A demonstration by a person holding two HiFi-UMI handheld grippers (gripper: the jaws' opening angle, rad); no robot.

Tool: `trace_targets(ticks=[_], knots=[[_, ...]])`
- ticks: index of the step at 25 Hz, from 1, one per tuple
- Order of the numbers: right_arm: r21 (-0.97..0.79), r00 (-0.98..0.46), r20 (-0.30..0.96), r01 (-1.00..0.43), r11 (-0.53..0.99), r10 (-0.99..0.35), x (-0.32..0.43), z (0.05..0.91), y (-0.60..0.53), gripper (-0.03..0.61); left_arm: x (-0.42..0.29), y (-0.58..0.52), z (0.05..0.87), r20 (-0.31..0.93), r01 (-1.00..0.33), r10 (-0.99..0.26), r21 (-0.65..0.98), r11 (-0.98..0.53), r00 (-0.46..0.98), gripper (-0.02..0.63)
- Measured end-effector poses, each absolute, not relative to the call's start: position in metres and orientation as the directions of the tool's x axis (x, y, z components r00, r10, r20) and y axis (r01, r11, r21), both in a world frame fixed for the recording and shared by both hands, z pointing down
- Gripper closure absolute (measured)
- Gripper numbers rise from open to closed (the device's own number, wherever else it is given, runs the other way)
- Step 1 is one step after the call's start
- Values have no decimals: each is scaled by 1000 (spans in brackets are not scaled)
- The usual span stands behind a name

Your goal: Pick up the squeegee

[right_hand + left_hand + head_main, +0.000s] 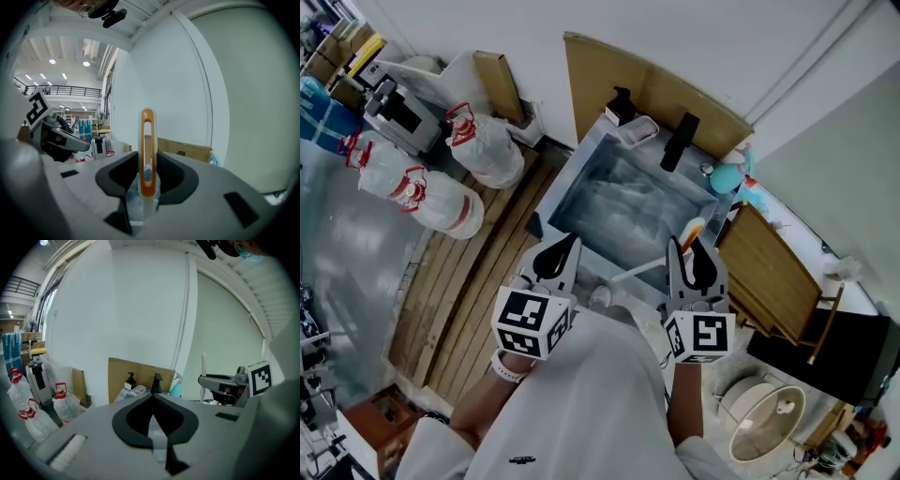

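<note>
Evidently the grip is made: the right gripper (692, 251) has its jaws pinched on the squeegee (147, 190). In the right gripper view the orange looped end stands upright between the pads and rises above them, with a white stem running down below. The left gripper (555, 255) hangs just beside it with jaws pressed together, tips meeting on nothing. Both hover over the near edge of the sink (572, 164), with the black faucet (680, 141) and a soap dispenser (621, 105) at the far side against a cardboard sheet (609, 75). My judgement is that the step in hand is the lift. It is best done by holding the pinch firm, since the pads sit on a narrow handle that could swivel, and raising it straight up so the lower end clears the sink's near rim. The idle left gripper should stay out of the path. The working end is hard to read. In the head view a pale bar (637, 272) runs leftward from under the right gripper; whether that is the blade or more stem I cannot tell. Nor can I tell whether any part rests on the sink rim or hangs free. The gripper bodies hide everything directly beneath them.
</note>
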State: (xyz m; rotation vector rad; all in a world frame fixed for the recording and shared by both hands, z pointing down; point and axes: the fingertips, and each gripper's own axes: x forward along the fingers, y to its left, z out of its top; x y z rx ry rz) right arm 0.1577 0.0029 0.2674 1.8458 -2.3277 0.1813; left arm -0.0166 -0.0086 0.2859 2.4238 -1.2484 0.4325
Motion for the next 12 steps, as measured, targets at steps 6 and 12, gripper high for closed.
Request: trace_targets(ticks=[6,12], knots=[[3,-231,212,-972,237,-950,154,272,3,463,-17,-8,287,438,-824,-705,188,-535,558,609],[8,-234,214,-970,241,-948,153,274,3,463,-18,-8,289,437,-824,-705,188,-535,558,609]])
